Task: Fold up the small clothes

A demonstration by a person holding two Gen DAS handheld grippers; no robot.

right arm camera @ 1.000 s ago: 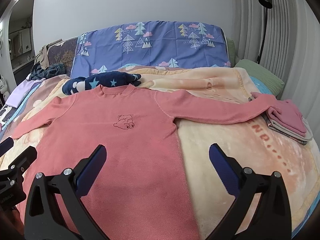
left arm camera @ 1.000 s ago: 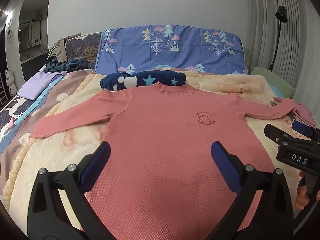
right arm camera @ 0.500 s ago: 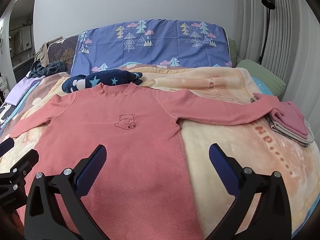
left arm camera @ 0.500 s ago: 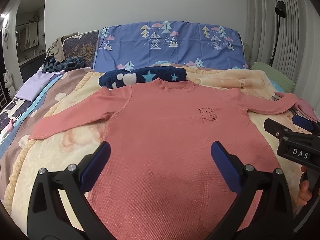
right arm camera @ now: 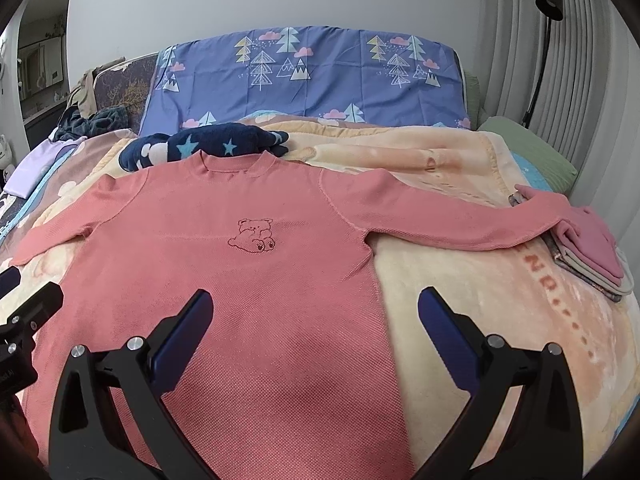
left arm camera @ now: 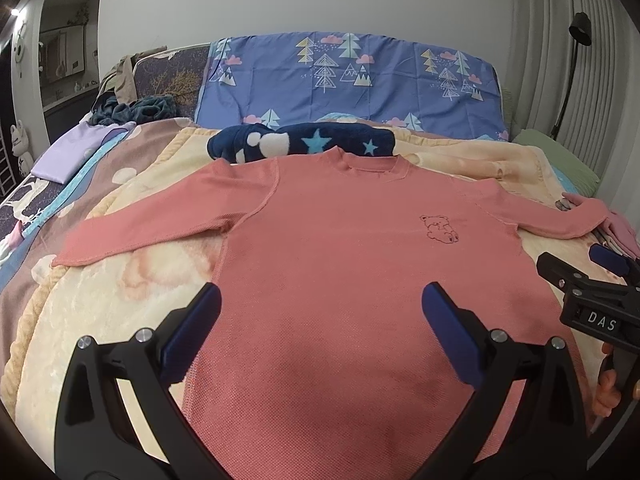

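Observation:
A pink long-sleeved shirt (left arm camera: pixel 340 248) with a small bear drawing lies flat, front up, on the bed, both sleeves spread out; it also shows in the right wrist view (right arm camera: pixel 248 264). Its right sleeve end rests on a stack of folded clothes (right arm camera: pixel 592 256). My left gripper (left arm camera: pixel 320 320) is open and empty above the shirt's lower body. My right gripper (right arm camera: pixel 316 320) is open and empty above the shirt's lower right side seam. The right gripper also shows at the right edge of the left wrist view (left arm camera: pixel 592 292).
A cream blanket (right arm camera: pixel 480 300) covers the bed. A navy star-print fleece item (left arm camera: pixel 304 144) lies behind the shirt's collar. A blue tree-print pillow (left arm camera: pixel 352 76) stands at the headboard. A lilac cloth (left arm camera: pixel 68 152) and a dark clothes heap (left arm camera: pixel 132 108) lie far left.
Both grippers have risen and tilted slightly, so the shirt sits a little lower and nearer in each view. Both stay open. The shirt has not moved.

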